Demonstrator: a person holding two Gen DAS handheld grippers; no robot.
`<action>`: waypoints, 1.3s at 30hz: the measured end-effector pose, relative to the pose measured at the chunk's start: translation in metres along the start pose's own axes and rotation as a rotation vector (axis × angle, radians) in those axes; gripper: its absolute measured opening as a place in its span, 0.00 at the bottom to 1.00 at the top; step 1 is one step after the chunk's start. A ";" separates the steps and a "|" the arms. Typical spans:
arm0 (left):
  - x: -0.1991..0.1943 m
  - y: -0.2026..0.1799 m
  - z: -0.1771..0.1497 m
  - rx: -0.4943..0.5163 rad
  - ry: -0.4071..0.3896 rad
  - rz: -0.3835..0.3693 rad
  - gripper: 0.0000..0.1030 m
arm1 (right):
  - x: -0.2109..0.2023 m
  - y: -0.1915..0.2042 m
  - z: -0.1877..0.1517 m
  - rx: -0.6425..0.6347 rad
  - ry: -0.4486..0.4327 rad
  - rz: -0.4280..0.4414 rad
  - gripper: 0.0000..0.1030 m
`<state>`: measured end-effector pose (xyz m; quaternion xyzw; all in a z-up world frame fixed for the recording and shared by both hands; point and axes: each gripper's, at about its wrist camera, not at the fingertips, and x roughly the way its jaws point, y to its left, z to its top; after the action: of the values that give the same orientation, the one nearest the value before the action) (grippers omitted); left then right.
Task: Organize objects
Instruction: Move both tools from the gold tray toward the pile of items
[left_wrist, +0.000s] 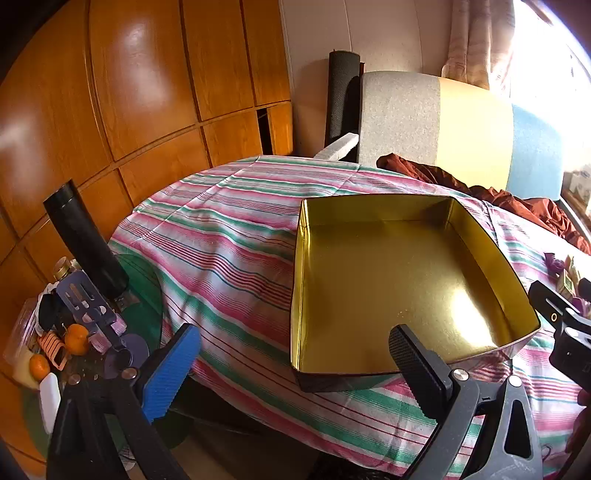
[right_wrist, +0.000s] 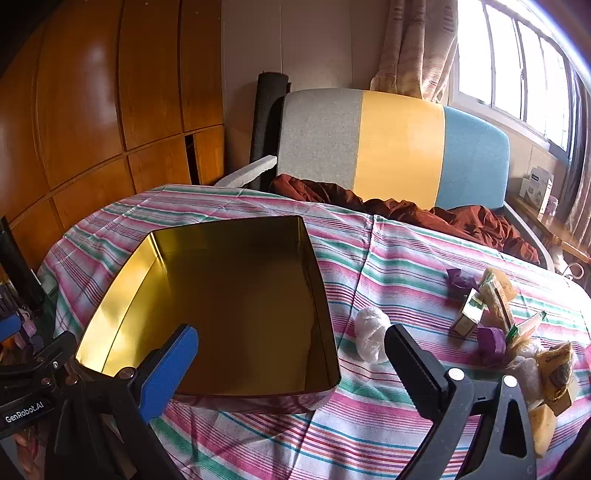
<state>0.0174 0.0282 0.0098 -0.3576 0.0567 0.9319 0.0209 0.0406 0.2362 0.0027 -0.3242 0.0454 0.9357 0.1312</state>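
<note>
We look down on a table draped in a striped cloth (right_wrist: 369, 424) of pink, green and white bands, wrinkled and hanging over the edge. To the left rise glossy orange-brown wooden cabinet doors (left_wrist: 140, 92); behind the table stands a padded chair (right_wrist: 399, 147) with grey, yellow and blue panels, a rumpled rust-brown fabric (right_wrist: 424, 214) lying in front of it, and at far right a bright window (right_wrist: 517, 66) with a patterned curtain.

Low on the left, beside the table, we see a cluttered stand with a matte black cylinder (left_wrist: 85, 243) and small oranges (left_wrist: 75, 338). On the cloth sits a square open tin (left_wrist: 388, 288), shiny gold inside, empty, with straight thin walls. Right of it lies a crumpled clear plastic wad (right_wrist: 371, 332), then a heap of small packets (right_wrist: 491, 302) and a purple piece (right_wrist: 491, 341), well apart from the tin.

Our left gripper (left_wrist: 291, 362) hovers over the tin's near edge, fingers spread wide, holding nothing. Our right gripper (right_wrist: 291, 365) hovers likewise, wide apart and empty, over the tin's near right corner.
</note>
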 end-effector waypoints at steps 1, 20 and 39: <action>0.000 -0.001 0.000 0.004 0.001 0.000 1.00 | 0.000 -0.001 -0.001 0.000 0.000 -0.002 1.00; 0.010 -0.048 -0.012 0.116 0.103 -0.334 1.00 | -0.017 -0.139 0.001 0.099 0.025 -0.228 1.00; -0.021 -0.218 0.038 0.494 0.062 -0.711 1.00 | -0.017 -0.284 -0.005 0.314 0.029 -0.282 1.00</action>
<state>0.0249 0.2488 0.0318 -0.3669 0.1520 0.8142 0.4236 0.1351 0.5049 0.0092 -0.3165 0.1470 0.8847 0.3090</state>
